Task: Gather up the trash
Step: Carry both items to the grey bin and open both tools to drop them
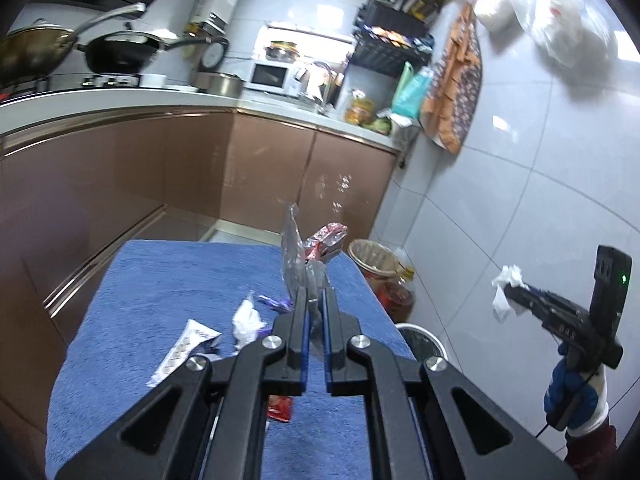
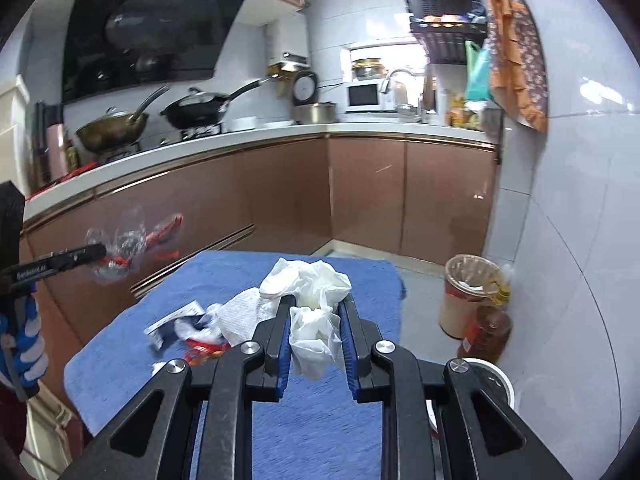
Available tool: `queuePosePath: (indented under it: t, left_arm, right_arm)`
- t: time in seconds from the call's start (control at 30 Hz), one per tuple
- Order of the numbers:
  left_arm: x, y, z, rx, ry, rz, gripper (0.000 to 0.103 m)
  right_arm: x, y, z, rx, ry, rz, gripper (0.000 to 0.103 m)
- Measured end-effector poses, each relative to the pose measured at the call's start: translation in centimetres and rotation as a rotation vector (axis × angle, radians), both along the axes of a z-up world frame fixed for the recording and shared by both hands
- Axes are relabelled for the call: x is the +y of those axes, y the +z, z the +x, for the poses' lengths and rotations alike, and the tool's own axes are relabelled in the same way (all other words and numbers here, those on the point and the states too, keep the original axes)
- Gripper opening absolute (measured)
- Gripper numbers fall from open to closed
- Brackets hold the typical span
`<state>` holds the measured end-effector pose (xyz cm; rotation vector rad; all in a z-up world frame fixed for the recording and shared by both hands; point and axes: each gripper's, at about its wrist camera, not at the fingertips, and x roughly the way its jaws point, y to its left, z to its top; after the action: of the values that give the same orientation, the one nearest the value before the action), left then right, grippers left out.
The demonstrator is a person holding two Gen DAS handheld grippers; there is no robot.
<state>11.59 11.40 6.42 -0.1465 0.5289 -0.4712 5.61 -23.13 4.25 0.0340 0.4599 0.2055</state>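
Note:
My left gripper [image 1: 316, 291] is shut on a crumpled clear plastic wrapper with red print [image 1: 306, 252], held up above the blue towel-covered table [image 1: 168, 276]. In the right wrist view the left gripper [image 2: 102, 249] with that wrapper [image 2: 128, 244] hangs off the table's left side. My right gripper [image 2: 317, 299] is shut on a wad of white tissue [image 2: 314, 332] that bulges past the fingertips. From the left wrist view the right gripper [image 1: 509, 287] and its tissue [image 1: 505, 292] hover right of the table, over the floor. A gloved hand holds each gripper.
Loose trash lies on the towel: a white printed wrapper [image 1: 184, 350], crumpled white plastic [image 1: 248, 318], a purple wrapper [image 1: 276, 302], a red wrapper [image 1: 280, 408] and a paper towel [image 2: 244, 312]. A lined waste bin [image 2: 468, 296] stands on the floor by the wall, with an oil bottle [image 2: 486, 332] and a white bucket [image 2: 496, 380].

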Motion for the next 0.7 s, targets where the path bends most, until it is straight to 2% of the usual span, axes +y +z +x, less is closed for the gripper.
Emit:
queuePosePath:
  t: [0.2, 0.4, 0.57, 0.7]
  left_arm:
    - [-6.3, -1.3, 1.7, 0.032, -0.08, 0.045, 0.005]
    - [-16.6, -3.1, 5.1, 0.082, -0.181, 0.112, 0.005]
    - [-27.1, -6.7, 9.0, 0.174, -0.287, 0.17, 0.005]
    - [-34.7, -10.8, 11.9, 0.247, -0.354, 0.233, 0.005]
  right_arm:
    - [-4.8, -1.9, 1.0, 0.019, -0.071, 0.049, 0.021]
    - [-11.0, -4.9, 2.4, 0.061, -0.171, 0.083, 0.021]
    - [-16.7, -8.9, 4.8, 0.135, -0.288, 0.118, 0.021]
    - [-20.4, -12.4, 7.1, 0.188, -0.364, 0.126, 0.021]
